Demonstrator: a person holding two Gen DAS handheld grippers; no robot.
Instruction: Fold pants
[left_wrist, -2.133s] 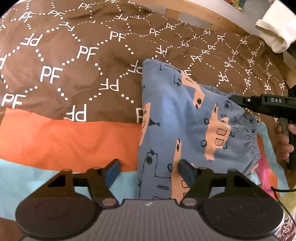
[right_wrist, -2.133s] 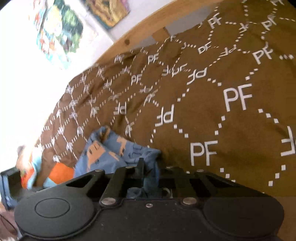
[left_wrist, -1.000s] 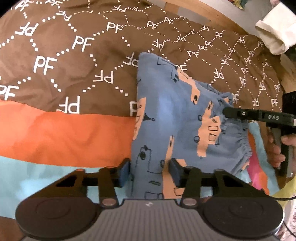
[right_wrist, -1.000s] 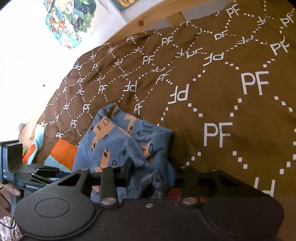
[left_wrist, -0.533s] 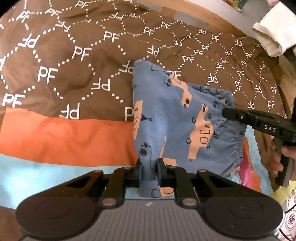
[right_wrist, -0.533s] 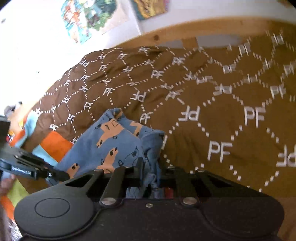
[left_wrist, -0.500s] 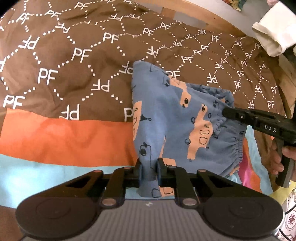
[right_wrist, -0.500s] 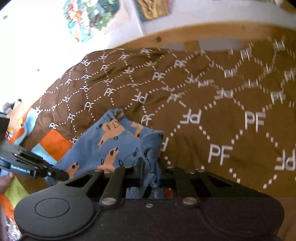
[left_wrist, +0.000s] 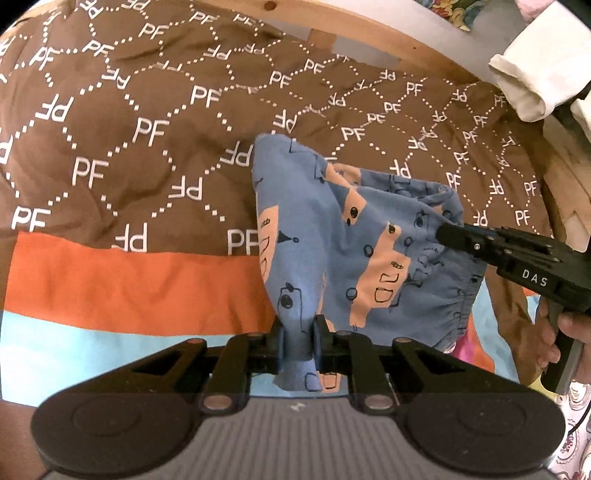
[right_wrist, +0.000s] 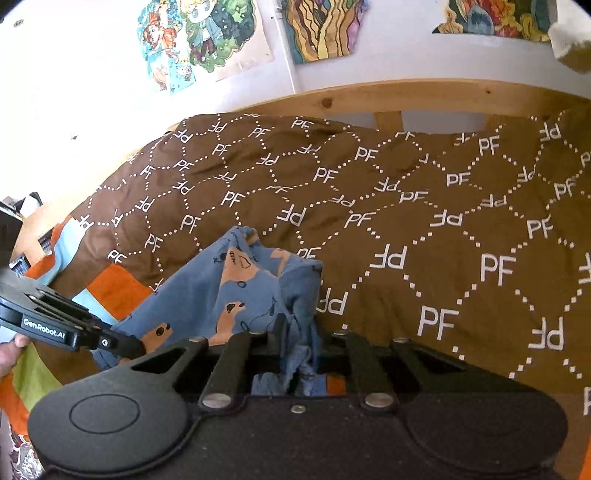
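The blue pants (left_wrist: 332, 251) with orange vehicle prints are pinched up off the brown bedspread (left_wrist: 129, 147), near the middle of the bed. My left gripper (left_wrist: 299, 339) is clamped on a bunched edge of the fabric at 6 o'clock in the left wrist view, with a tuft hanging below the pads. My right gripper (right_wrist: 295, 343) is likewise clenched on a crumpled fold of the same pants (right_wrist: 236, 291), at 6 o'clock in its own view.

The left wrist view alone shows the gathered elastic waistband (left_wrist: 458, 310) at 4 o'clock, the orange stripe (left_wrist: 129, 284) and light blue stripe (left_wrist: 110, 347) of the bedspread toward 8 o'clock, a rolled white cloth (left_wrist: 532, 74) at 1 o'clock, and my right hand (left_wrist: 565, 332) on the handle at 3 o'clock. The right wrist view alone shows the wall drawings (right_wrist: 207, 40) at 11 to 12 o'clock above the wooden bed rail (right_wrist: 406, 96).

The bedspread repeats "PF" in white within dotted diamonds. The right gripper's side reads "DAS" in the left view; the left gripper's side reads "GenRobot.AI" at 9 o'clock in the right view.
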